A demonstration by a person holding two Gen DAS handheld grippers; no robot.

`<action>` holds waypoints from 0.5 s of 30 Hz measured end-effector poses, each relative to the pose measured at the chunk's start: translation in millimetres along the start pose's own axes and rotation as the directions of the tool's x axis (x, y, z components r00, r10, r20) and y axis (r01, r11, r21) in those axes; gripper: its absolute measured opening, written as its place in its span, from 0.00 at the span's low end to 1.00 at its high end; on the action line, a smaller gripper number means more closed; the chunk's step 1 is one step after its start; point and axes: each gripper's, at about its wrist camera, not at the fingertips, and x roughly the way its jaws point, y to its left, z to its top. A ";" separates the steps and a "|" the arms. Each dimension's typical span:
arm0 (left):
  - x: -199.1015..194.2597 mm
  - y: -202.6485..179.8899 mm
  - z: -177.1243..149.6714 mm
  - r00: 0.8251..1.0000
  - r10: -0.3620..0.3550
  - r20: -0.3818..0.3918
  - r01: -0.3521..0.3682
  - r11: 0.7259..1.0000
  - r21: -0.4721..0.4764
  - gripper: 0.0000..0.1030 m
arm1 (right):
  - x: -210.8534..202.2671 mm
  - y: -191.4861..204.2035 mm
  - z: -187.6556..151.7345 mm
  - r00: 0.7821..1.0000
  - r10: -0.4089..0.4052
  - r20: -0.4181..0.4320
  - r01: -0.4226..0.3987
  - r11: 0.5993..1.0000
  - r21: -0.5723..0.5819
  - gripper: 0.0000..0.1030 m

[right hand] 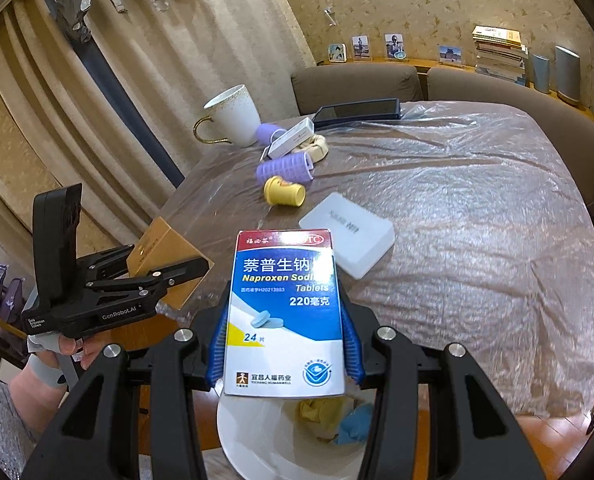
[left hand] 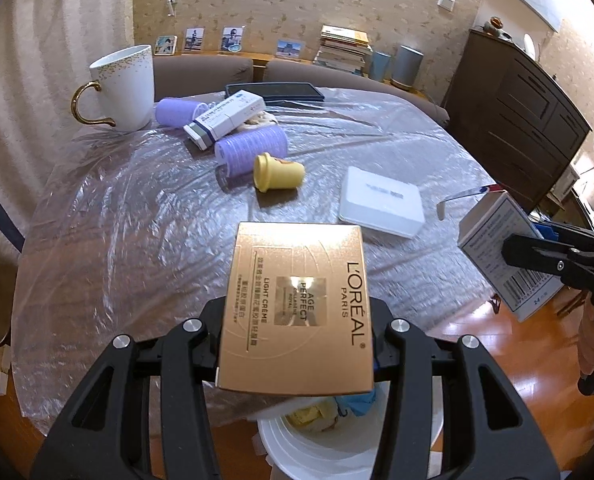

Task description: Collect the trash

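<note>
My left gripper [left hand: 297, 340] is shut on a gold L'Oréal cream box [left hand: 297, 308], held over the table's near edge above a white trash bin [left hand: 317, 448] that holds yellow and blue scraps. My right gripper [right hand: 283, 352] is shut on a blue and white Naproxen tablet box [right hand: 283, 312], also above the bin [right hand: 257, 436]. Each gripper shows in the other view: the right one with its box [left hand: 505, 256] at the right, the left one with the gold box [right hand: 165, 256] at the left.
On the plastic-covered table [left hand: 137, 220] lie a white flat box [left hand: 381, 206], a yellow cap [left hand: 277, 172], two purple hair rollers [left hand: 249, 146], a white carton [left hand: 225, 118], a white mug [left hand: 123, 88] and a dark tablet [left hand: 273, 92]. A dark cabinet [left hand: 513, 120] stands at the right.
</note>
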 end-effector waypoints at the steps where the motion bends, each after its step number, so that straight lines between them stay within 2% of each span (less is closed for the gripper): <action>1: -1.0 -2.2 -1.9 1.000 -0.005 -0.003 0.005 1.000 0.006 0.47 | -1.7 0.8 -2.4 1.000 0.000 -0.001 0.000 1.000 0.001 0.44; 15: -5.1 -33.3 -32.3 0.997 -0.040 -0.070 0.047 0.994 0.095 0.47 | -8.6 6.7 -36.6 0.998 -0.006 -0.063 0.006 1.000 0.005 0.44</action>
